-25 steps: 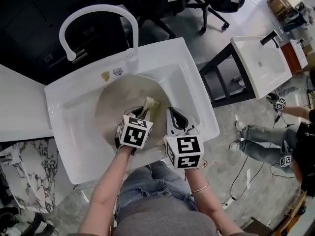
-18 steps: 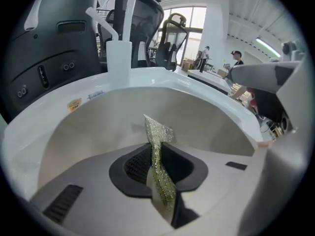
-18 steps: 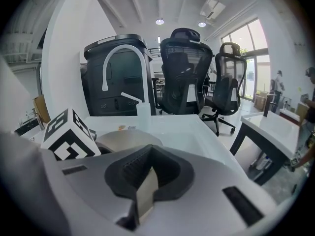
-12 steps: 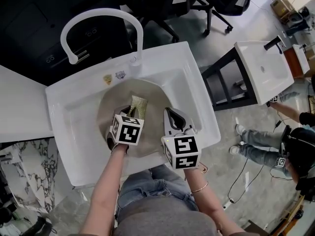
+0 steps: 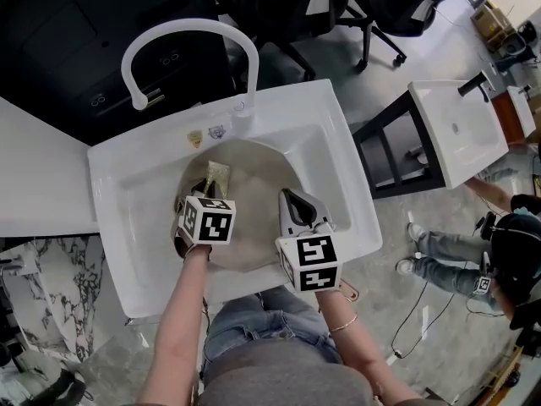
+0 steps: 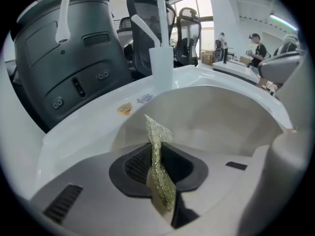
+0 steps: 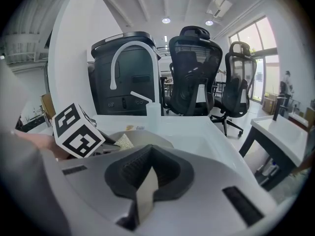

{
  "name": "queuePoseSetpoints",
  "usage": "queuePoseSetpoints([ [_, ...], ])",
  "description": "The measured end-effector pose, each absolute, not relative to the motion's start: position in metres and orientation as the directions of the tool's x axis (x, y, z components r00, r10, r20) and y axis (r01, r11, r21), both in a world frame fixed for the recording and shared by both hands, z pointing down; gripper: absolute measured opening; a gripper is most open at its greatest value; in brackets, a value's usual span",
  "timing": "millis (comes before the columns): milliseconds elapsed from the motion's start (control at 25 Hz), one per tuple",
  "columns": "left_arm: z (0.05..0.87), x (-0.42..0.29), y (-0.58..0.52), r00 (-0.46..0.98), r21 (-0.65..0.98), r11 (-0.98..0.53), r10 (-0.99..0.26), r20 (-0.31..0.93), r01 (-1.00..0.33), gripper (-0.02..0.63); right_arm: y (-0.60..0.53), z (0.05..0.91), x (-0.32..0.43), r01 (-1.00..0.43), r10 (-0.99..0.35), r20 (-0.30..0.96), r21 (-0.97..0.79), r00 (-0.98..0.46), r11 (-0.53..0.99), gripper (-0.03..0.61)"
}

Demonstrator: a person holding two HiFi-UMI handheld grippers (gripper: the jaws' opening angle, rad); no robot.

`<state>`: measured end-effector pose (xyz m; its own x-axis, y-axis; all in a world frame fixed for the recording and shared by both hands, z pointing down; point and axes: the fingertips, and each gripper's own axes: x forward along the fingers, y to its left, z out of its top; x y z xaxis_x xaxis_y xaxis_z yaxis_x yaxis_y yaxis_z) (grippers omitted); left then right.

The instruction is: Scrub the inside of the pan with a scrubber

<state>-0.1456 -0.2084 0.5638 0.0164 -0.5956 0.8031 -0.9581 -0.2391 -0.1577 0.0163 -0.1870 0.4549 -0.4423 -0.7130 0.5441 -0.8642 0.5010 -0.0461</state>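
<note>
A round beige pan (image 5: 254,205) lies in the white sink (image 5: 338,155). My left gripper (image 5: 211,189) is shut on a gold-green mesh scrubber (image 5: 217,174), which presses on the pan's inner left part. In the left gripper view the scrubber (image 6: 158,166) stands pinched between the jaws of that gripper (image 6: 160,176), with the pan's inside (image 6: 221,117) beyond it. My right gripper (image 5: 292,206) is shut on the pan's right rim. In the right gripper view the rim (image 7: 145,191) shows edge-on as a pale strip between the jaws of that gripper (image 7: 147,181), and the scrubber (image 7: 123,142) shows at left.
A white arched faucet (image 5: 190,45) stands at the sink's back edge. A white counter (image 5: 38,176) lies left of the sink. Black office chairs (image 5: 372,7) and a second sink stand (image 5: 456,125) are to the right, with a person (image 5: 507,260) standing there.
My left gripper has slid the scrubber leftward across the pan's inside. The right gripper has kept its hold on the rim.
</note>
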Motion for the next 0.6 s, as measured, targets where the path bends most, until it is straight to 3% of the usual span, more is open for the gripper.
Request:
queuePoseSetpoints([
  [440, 0.514, -0.192, -0.198, -0.152, -0.278, -0.055, -0.729, 0.668, -0.959, 0.072, -0.175, 0.449, 0.011, -0.855, -0.710, 0.538, -0.037, -0.454, 0.518, 0.009],
  [600, 0.484, -0.206, -0.187, -0.130, -0.220, -0.003, -0.797, 0.589, -0.975, 0.072, -0.172, 0.443, 0.014, -0.863, -0.724, 0.529, -0.032, -0.443, 0.504, 0.009],
])
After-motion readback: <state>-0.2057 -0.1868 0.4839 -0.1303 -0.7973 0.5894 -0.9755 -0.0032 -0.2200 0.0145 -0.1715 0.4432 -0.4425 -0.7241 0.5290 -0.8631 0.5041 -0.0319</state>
